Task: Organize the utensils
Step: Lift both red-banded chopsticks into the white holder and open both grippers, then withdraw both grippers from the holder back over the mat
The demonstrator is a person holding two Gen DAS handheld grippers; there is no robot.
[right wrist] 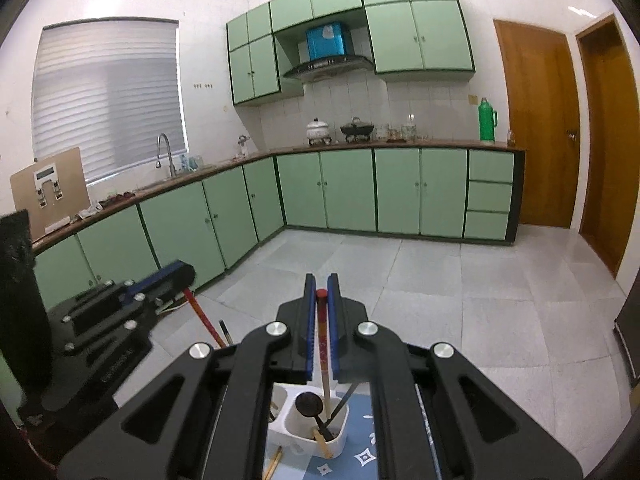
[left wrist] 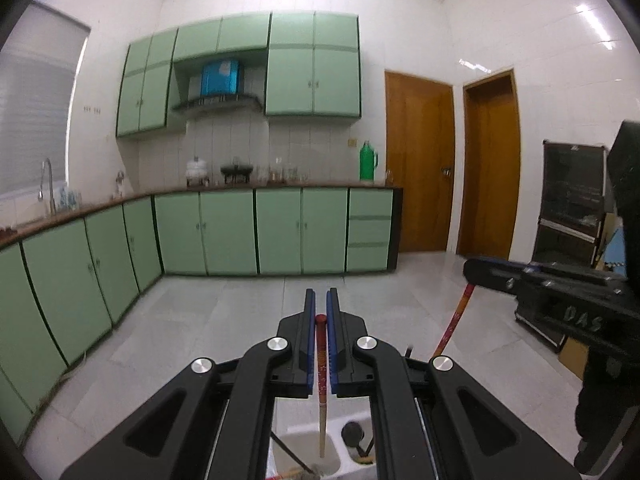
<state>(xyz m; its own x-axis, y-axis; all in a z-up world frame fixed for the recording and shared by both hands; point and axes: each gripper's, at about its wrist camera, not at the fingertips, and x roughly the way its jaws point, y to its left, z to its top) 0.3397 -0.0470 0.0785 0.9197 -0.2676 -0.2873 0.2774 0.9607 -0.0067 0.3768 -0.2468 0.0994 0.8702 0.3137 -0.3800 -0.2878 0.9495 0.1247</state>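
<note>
My left gripper (left wrist: 321, 320) is shut on a red-topped chopstick (left wrist: 321, 364) held upright, its wooden tip hanging over a white utensil holder (left wrist: 304, 436). My right gripper (right wrist: 321, 294) is shut on another red-topped chopstick (right wrist: 323, 344), its lower end inside the white utensil holder (right wrist: 308, 436). That holder has two compartments and holds a dark ladle (right wrist: 308, 404) and other utensils. Each gripper shows in the other's view: the right one (left wrist: 520, 280) with its chopstick (left wrist: 456, 316), the left one (right wrist: 160, 280) with its chopstick (right wrist: 204, 316).
The holder stands on a blue patterned mat (right wrist: 360, 452). A loose wooden chopstick (right wrist: 274, 462) lies beside it. Green kitchen cabinets (right wrist: 360, 188), tiled floor (right wrist: 440, 300) and wooden doors (left wrist: 420, 164) lie beyond. A dark cabinet (left wrist: 568, 216) stands at right.
</note>
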